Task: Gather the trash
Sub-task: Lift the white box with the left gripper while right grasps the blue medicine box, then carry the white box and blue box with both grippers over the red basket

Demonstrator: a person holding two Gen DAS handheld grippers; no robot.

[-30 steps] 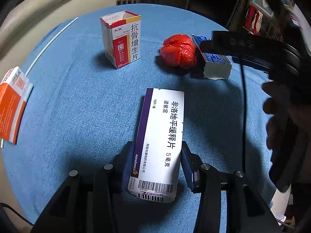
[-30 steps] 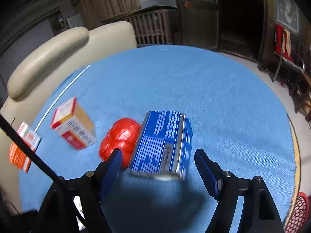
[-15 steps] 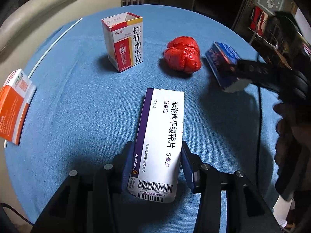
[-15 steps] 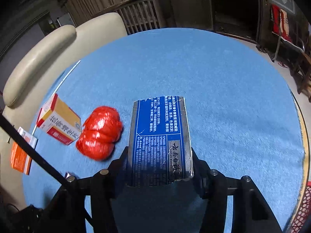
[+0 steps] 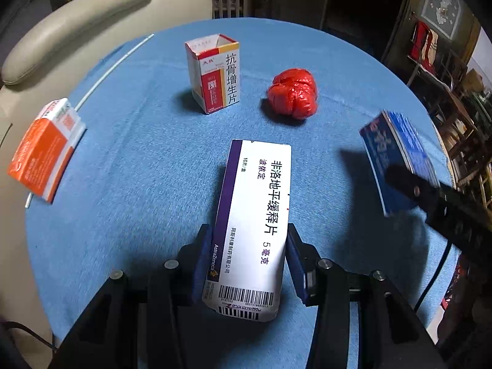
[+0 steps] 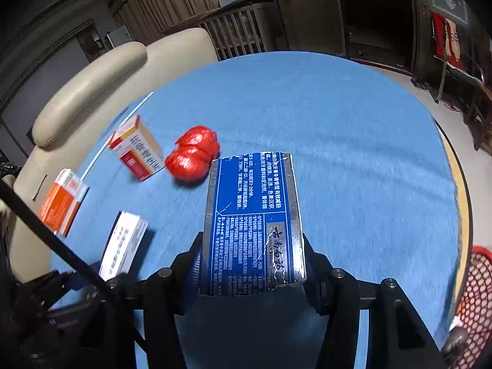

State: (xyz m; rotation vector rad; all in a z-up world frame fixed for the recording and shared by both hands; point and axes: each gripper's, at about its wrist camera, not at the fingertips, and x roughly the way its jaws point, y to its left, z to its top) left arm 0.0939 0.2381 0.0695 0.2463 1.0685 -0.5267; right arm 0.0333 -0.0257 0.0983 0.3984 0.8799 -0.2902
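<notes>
Blue cloth covers the round worktop, which carries the scattered trash. Largest of it is the white-and-purple medicine box, long and flat, with black Chinese print and a barcode at its near end. It lies on the cloth, and the left hand-held gripper is clamped on its near end, one blue pad on each long side. The blue carton, edged in silver foil and covered in white print, is gripped at its lower end by the right hand-held gripper, pads pressed to both sides; it looks lifted off the cloth. An orange-and-white box lies at the worktop's left edge. A red-and-white box stands upright with its top open, near the far side. Just right of it sits a crumpled red plastic wad. Only the right wrist view shows a red mesh basket beyond the worktop's right rim; the left wrist view alone shows the open top of the upright box.
</notes>
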